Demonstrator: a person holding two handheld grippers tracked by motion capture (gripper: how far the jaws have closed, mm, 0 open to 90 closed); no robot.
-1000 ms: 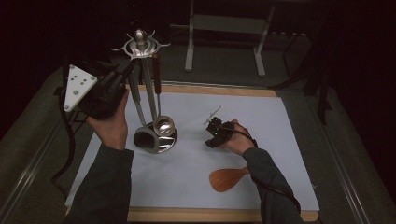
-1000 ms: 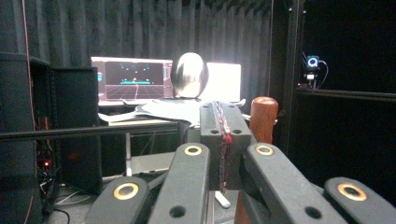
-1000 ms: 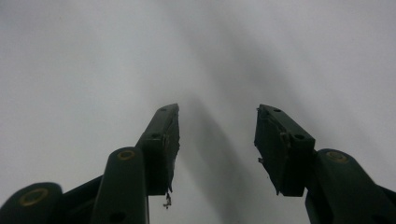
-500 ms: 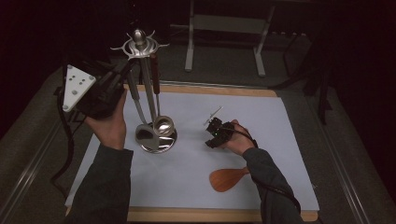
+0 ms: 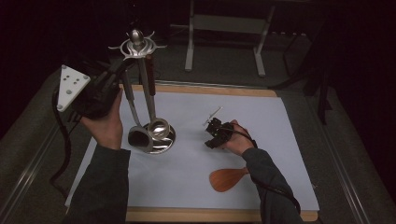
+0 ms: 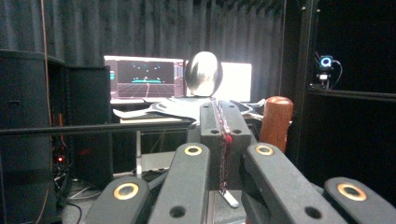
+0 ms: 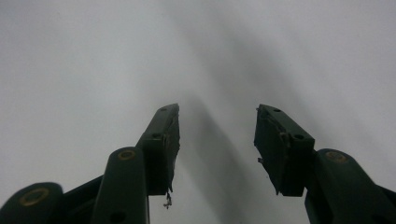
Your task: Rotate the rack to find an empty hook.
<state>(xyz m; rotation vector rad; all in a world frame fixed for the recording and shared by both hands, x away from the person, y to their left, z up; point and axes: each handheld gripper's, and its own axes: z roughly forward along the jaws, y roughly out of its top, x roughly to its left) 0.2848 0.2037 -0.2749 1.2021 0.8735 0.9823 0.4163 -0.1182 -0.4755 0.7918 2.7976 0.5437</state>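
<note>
The left tongs (image 5: pixel 122 70) are held high at the left of the table (image 5: pixel 196 88), beside the top of a metal rack (image 5: pixel 137 46). In the left gripper view the left tongs (image 6: pixel 223 122) are seen closed on a thin metal handle, with the knob (image 6: pixel 203 73) of the rack just behind and a wooden handle (image 6: pixel 275 122) at its right. A ladle (image 5: pixel 140 137) hangs down to the base of the rack. The right tongs (image 5: pixel 211 126) are rested low over the white sheet (image 5: pixel 261 121), and their jaws are seen open with nothing between them. A wooden spoon (image 5: pixel 226 178) lies near the right forearm.

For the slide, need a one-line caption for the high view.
Left gripper shut at the utensil stand's top; right gripper open on white mat.
</note>
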